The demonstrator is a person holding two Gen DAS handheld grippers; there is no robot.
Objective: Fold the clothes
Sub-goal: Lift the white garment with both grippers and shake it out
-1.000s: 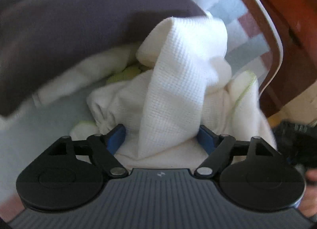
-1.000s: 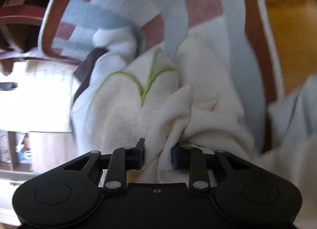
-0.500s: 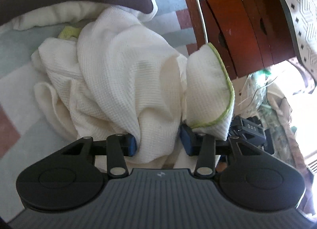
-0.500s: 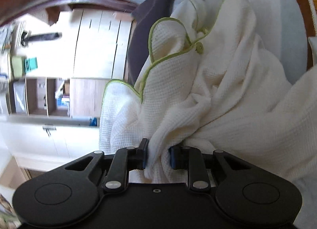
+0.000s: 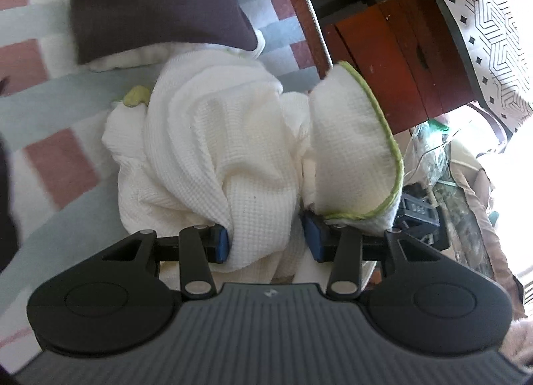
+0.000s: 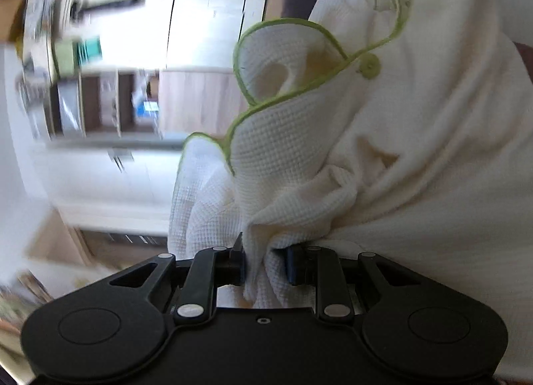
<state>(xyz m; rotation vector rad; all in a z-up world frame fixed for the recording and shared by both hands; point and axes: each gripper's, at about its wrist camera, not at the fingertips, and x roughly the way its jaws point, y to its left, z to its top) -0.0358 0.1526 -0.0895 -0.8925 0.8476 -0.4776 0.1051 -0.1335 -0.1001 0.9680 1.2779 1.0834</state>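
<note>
Waffle-weave cloth filled both views. The white garment (image 5: 213, 152), cream with lime-green piping, was bunched up and held at two spots. The left gripper (image 5: 266, 245) had its blue pads pressed in on a thick fold of it, jaws only part closed around the wad. The right gripper (image 6: 265, 265) was pinched nearly shut on a narrower twist of the same garment (image 6: 383, 168).

From the left wrist, most of the garment sagged onto the checked blanket (image 5: 50, 118), patterned in pale blue, white and brick red. One green-trimmed flap (image 5: 353, 145) curled out past the blanket's brown border (image 5: 309, 25), over the drop beside it. A dark grey garment (image 5: 150, 5) lay just behind, its lower edge touching the white one. Bare blanket spread to the left of the heap, roomy enough. To the right things got tight: a reddish wooden cabinet (image 5: 399, 62) stood close, with a patterned cloth (image 5: 493, 25) above it and clutter below.

From the right wrist, the scalloped green hem (image 6: 276, 62) and a green button (image 6: 369, 65) stood clear against blurred pale cupboards (image 6: 206, 18) well behind.
</note>
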